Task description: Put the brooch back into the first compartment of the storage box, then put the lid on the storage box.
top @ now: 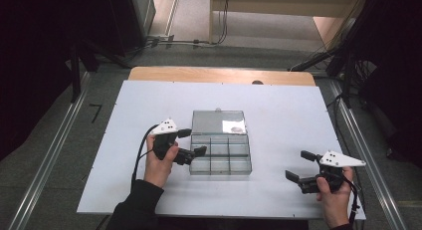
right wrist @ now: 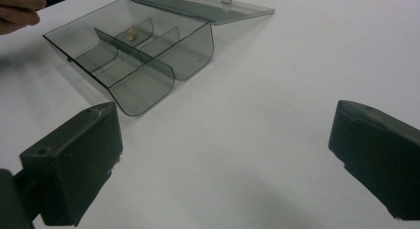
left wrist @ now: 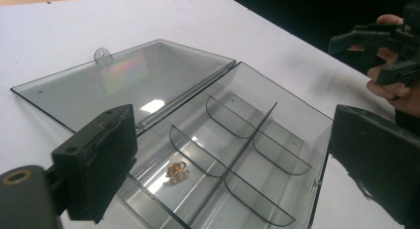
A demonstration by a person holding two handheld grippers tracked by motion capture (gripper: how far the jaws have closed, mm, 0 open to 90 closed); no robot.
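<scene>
Table: white table [top: 278, 110], clear box [top: 220, 155] open on it.
Left gripper [top: 192, 142]: jaws spread wide, empty, gold trinket [left wrist: 177, 171] lying in the compartment between them.
Right gripper [top: 300, 166]: released, empty, well apart.

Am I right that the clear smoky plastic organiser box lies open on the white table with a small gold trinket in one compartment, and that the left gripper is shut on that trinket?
Not quite. The left gripper is open and holds nothing; the small gold trinket lies loose in a compartment of the clear smoky plastic organiser box, as the left gripper view shows. The rest is right: the box lies open on the white table.
</scene>
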